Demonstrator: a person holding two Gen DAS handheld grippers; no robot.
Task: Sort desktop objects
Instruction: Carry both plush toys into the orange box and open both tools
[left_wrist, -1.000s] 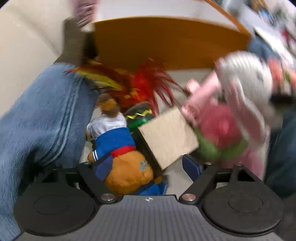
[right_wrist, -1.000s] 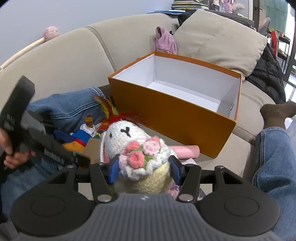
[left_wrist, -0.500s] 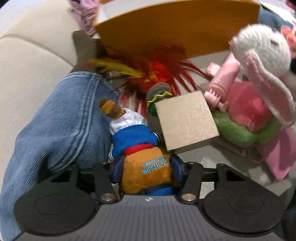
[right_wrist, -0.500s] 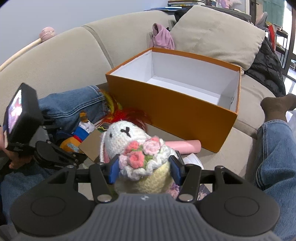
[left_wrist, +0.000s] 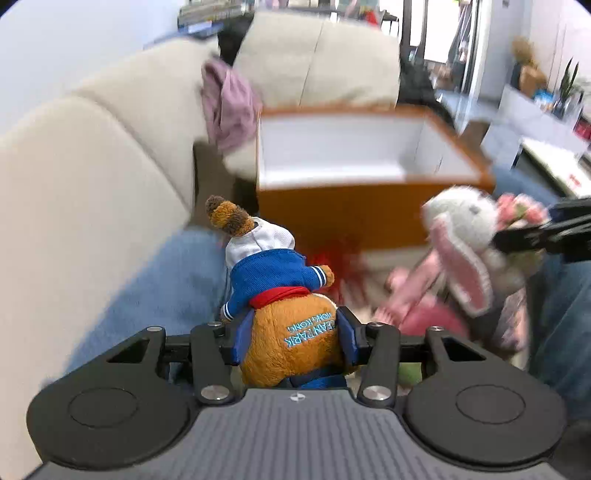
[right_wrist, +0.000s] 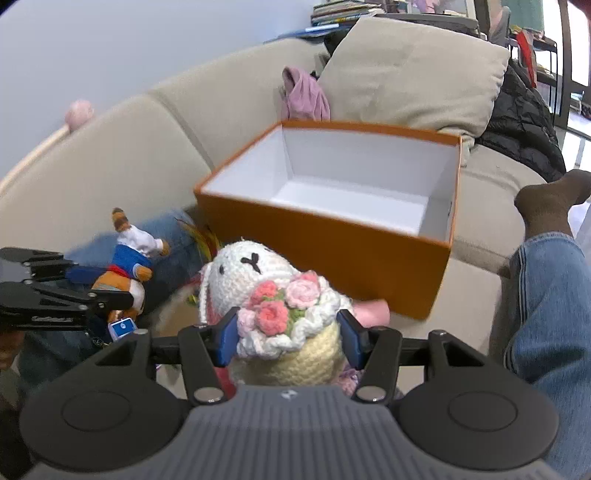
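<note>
Both claws grip plush toys

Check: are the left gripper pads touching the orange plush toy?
Touching. In the left wrist view the left gripper has a blue pad pressed into each side of the orange plush toy, with no gap visible; its jaws have just been closing.

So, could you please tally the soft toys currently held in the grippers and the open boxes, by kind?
Soft toys held: 2, the orange plush in the left gripper and the crocheted bunny in the right gripper.
Open boxes: 1, the orange box.
Total: 3.
</note>
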